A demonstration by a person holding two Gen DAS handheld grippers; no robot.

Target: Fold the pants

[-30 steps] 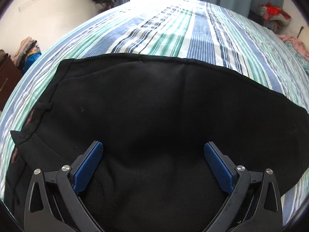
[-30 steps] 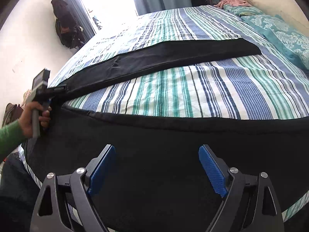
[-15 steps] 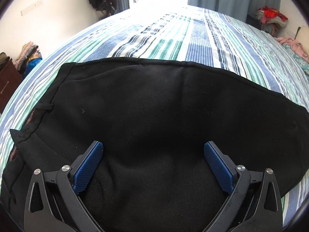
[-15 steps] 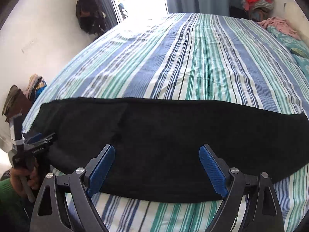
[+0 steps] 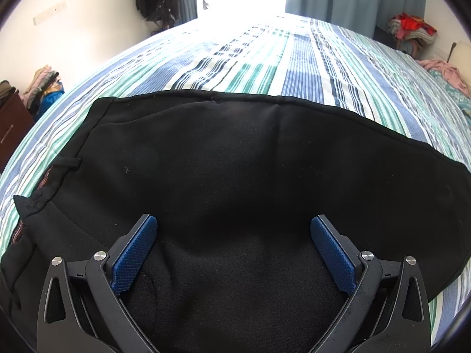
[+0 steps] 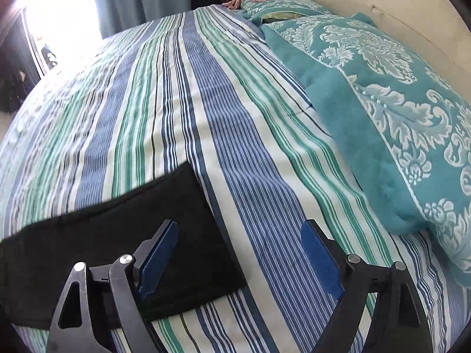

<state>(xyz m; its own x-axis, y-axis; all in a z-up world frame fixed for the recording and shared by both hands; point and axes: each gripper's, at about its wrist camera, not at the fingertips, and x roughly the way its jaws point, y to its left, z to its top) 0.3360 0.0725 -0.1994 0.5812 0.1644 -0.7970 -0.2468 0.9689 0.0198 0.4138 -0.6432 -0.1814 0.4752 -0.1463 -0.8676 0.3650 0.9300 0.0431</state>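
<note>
Black fabric pants (image 5: 235,176) spread flat on striped blue, green and white bedsheet (image 5: 294,67). Left gripper (image 5: 234,250) wide apart over waist end, clamping nothing. Right gripper (image 6: 240,253) closing slightly, empty, above pants' hem end (image 6: 188,229), near teal patterned pillow (image 6: 382,103).

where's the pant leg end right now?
In the right wrist view, the leg end lies flat on the striped bedspread, lower left, partly under the open right gripper, left of the teal pillow.
</note>
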